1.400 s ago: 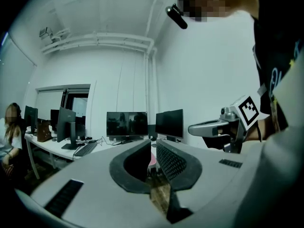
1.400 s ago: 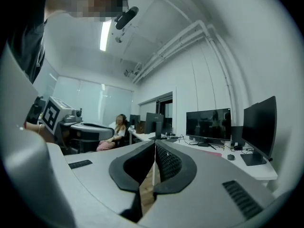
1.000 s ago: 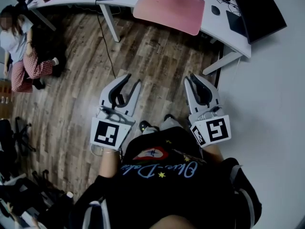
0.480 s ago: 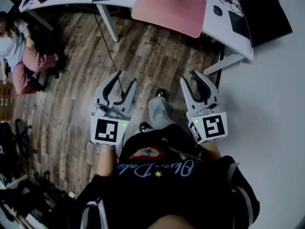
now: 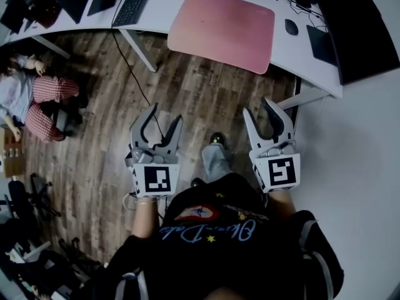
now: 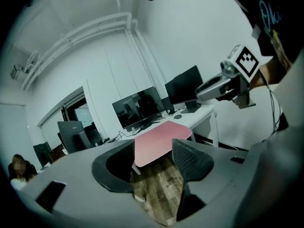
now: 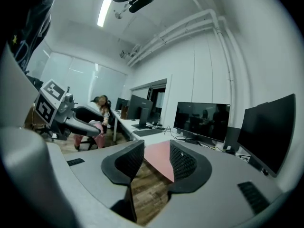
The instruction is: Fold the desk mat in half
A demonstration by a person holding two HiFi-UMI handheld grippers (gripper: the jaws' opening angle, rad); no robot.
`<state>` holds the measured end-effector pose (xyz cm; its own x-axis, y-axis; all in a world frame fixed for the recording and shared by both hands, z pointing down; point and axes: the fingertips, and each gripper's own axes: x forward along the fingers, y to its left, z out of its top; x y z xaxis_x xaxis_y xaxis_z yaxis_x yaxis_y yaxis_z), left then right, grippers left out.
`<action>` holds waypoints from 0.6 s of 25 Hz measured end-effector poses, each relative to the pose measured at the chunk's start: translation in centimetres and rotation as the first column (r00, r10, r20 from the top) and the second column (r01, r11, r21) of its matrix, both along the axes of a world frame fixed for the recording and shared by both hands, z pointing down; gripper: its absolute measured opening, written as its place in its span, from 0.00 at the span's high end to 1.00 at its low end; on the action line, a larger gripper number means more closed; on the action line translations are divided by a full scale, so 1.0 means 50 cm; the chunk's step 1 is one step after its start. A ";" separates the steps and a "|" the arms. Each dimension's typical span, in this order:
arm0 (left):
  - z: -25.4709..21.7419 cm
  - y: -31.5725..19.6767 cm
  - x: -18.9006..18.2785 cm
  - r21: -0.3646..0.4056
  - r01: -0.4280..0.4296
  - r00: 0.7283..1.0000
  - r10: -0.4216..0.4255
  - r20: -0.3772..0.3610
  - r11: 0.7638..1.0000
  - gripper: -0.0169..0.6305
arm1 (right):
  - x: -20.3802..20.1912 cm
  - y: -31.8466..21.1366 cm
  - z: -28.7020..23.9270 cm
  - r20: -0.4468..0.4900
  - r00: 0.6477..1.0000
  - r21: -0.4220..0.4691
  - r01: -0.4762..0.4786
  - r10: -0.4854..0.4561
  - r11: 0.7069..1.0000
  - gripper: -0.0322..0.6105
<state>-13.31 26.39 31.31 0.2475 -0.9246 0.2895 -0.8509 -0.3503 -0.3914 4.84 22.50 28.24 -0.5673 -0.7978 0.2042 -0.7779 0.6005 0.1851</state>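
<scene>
Head view shows the flat pink rectangular desk mat (image 5: 222, 30) lying spread out, unfolded, on the long white desk (image 5: 294, 49), with one long edge at the desk's front rim. A small dark mouse (image 5: 291, 27) sits just beside its right end, and a black keyboard (image 5: 133, 2) lies near its left end. A dark monitor (image 5: 362, 30) stands further right, cut off by the frame edge. In both gripper views the jaws cover part of the mat.

Below the desk is brown wood-plank floor (image 5: 187, 92). The left gripper (image 5: 165, 113) and right gripper (image 5: 259, 108) hang over this floor, well apart from the mat. Both pairs of jaws are opening, moderately wide, with nothing between them and nothing touched. A seated person in red checked trousers (image 5: 37, 102) is at far left.
</scene>
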 end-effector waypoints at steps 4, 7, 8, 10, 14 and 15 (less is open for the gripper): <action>0.036 -0.092 0.024 -0.018 -0.026 0.998 0.027 0.051 1.000 0.62 | 0.008 -0.078 0.021 -0.045 0.999 0.012 0.001 0.000 1.000 0.71; 0.062 -0.147 0.036 -0.043 -0.015 0.998 0.017 0.054 0.999 0.62 | 0.027 -0.126 0.044 -0.103 0.995 0.008 -0.008 0.009 1.000 0.70; 0.068 -0.166 0.038 -0.046 -0.006 0.997 0.010 0.074 0.999 0.61 | 0.033 -0.141 0.051 -0.112 0.994 0.007 -0.009 0.010 1.000 0.70; 0.081 -0.196 0.040 -0.048 0.016 0.992 -0.009 0.128 0.999 0.60 | 0.044 -0.164 0.067 -0.118 0.993 -0.012 -0.013 0.012 1.000 0.69; 0.108 -0.241 0.034 -0.036 0.048 0.978 -0.040 0.202 0.998 0.58 | 0.061 -0.205 0.099 -0.168 0.986 -0.020 -0.024 0.020 1.000 0.68; 0.117 -0.250 0.030 -0.036 0.055 0.975 -0.046 0.217 0.998 0.58 | 0.061 -0.211 0.109 -0.181 0.983 -0.027 -0.028 0.022 0.999 0.67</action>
